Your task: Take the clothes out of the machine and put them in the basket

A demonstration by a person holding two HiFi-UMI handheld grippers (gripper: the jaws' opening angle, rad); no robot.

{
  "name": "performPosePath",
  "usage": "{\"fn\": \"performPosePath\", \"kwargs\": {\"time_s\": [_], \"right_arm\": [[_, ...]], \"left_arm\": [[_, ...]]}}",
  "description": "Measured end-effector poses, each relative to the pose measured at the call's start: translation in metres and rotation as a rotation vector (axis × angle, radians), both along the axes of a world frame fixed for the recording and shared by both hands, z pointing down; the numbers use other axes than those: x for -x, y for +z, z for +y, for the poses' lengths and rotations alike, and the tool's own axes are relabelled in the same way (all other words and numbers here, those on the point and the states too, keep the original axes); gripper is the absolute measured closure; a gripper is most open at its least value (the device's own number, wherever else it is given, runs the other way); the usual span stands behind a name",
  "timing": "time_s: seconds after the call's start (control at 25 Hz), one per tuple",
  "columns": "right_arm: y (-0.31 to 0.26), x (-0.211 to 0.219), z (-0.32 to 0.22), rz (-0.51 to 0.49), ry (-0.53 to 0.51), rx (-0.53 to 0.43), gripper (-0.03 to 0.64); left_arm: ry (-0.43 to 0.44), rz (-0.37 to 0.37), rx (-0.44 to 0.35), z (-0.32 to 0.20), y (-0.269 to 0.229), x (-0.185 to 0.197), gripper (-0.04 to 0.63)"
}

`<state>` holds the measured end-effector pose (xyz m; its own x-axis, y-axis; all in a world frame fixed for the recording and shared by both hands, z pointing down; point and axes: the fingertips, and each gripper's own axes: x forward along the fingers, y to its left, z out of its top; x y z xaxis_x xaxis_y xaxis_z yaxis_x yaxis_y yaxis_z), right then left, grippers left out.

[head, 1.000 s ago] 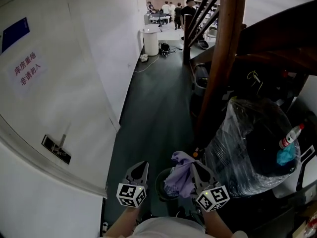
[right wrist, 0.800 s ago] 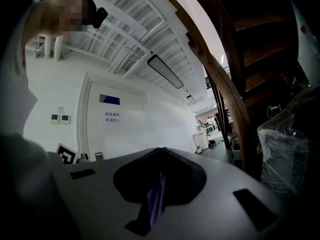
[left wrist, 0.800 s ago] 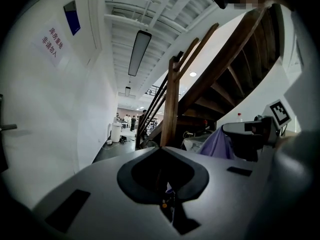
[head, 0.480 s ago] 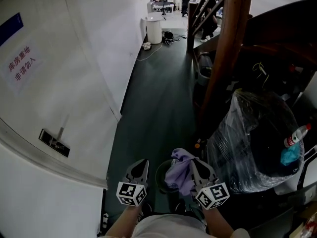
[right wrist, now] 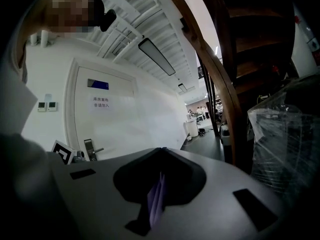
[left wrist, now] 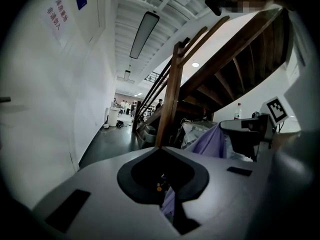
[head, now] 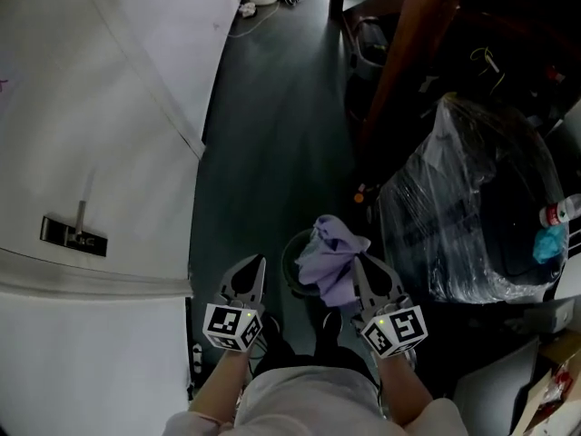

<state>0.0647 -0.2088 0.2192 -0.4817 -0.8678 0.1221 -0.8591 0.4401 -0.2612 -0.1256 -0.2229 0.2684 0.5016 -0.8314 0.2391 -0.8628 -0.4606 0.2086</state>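
Dark green corridor floor [head: 272, 134], white door [head: 91, 107] at left; machine not in view. Right hand-held gripper [head: 357, 263] clamped on lilac garment [head: 331, 248], cloth hanging over dark round basket [head: 289, 263]. Left hand-held gripper [head: 260, 263] closed, empty as far as we see, just beside basket. We judge garment out of machine, drop into basket not yet done; other clothes we cannot tell.

Garment [head: 331, 257] over basket [head: 292, 263], door [head: 91, 153] to left, wrapped bundle [head: 472, 207] to right
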Motion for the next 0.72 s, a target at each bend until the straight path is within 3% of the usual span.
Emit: {"fn": "performPosePath", "kwargs": {"time_s": [0.72], "right_arm": [[0.127, 0.002, -0.014, 0.070, 0.040, 0.179, 0.605]], "left_arm": [[0.099, -0.008, 0.165, 0.002, 0.120, -0.019, 0.575]]}}
